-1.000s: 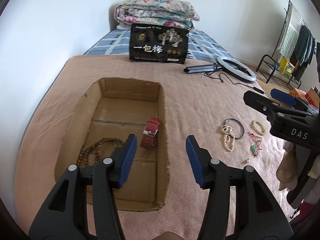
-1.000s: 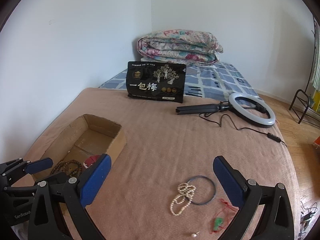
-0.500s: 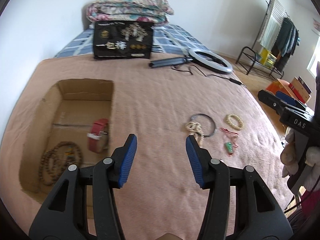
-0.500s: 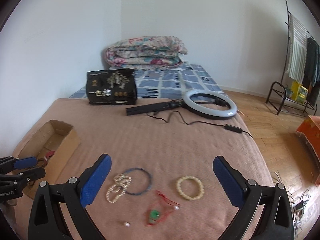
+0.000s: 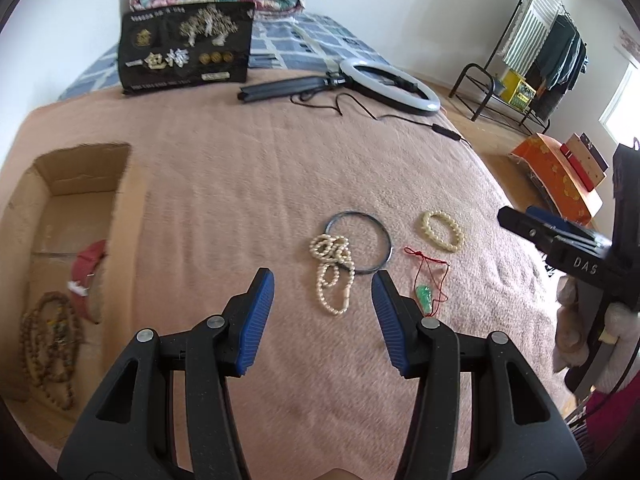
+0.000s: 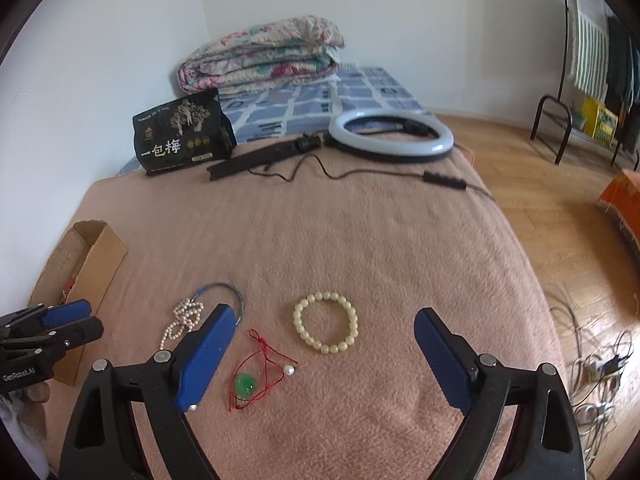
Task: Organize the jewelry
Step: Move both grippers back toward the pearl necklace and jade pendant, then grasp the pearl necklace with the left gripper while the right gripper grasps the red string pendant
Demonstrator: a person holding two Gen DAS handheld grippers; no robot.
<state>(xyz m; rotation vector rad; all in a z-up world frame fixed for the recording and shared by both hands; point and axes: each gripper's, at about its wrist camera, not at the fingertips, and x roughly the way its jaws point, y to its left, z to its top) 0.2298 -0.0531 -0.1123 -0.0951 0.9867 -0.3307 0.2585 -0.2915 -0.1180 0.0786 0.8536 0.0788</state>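
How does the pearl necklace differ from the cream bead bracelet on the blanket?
The pearl necklace has small beads; the cream bead bracelet has bigger ones. The necklace lies in tangled loops and overlaps the dark bangle; the bracelet lies as an open ring, apart. Both are pale and rest on the blanket.

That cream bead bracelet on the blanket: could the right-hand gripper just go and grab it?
Probably yes. The right gripper is open and empty, with the cream bead bracelet lying flat just ahead between its fingers. Nothing covers it; the red-cord pendant lies apart, to its left.
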